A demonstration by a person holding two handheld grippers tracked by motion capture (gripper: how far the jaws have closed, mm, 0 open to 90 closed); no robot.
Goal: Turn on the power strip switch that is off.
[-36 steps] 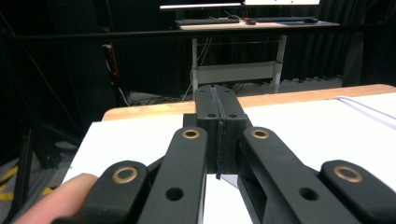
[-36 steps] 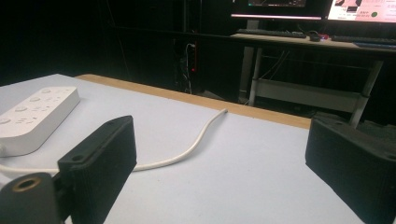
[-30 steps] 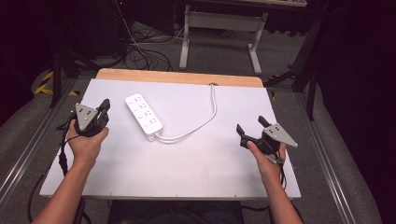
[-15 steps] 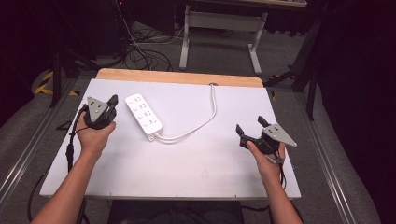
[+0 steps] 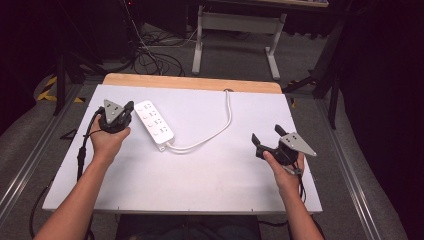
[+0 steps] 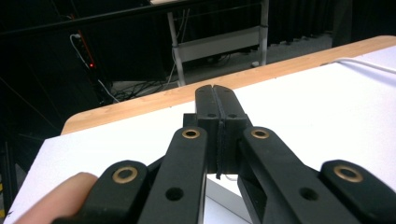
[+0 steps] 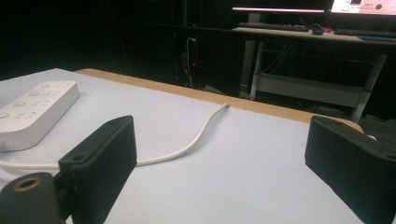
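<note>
A white power strip (image 5: 154,125) lies slantwise on the white table top (image 5: 210,170), and its white cable (image 5: 220,127) curves back over the far edge. My left gripper (image 5: 129,109) is held just left of the strip's far end, its jaws pressed together with nothing between them; in the left gripper view the left gripper (image 6: 216,109) hangs over the strip's corner (image 6: 224,189). My right gripper (image 5: 266,135) hovers at the table's right side, open and empty. The right gripper view shows the power strip (image 7: 32,109) at far left and the cable (image 7: 196,135) ahead.
A wooden strip (image 5: 192,82) edges the table's far side. Beyond it stand a metal-legged desk frame (image 5: 235,30) and tangled floor cables (image 5: 150,55). A black cable (image 5: 82,150) trails from my left gripper along the forearm.
My left gripper has moved right and slightly forward, coming up beside the power strip's far end. The right gripper has stayed put, still open.
</note>
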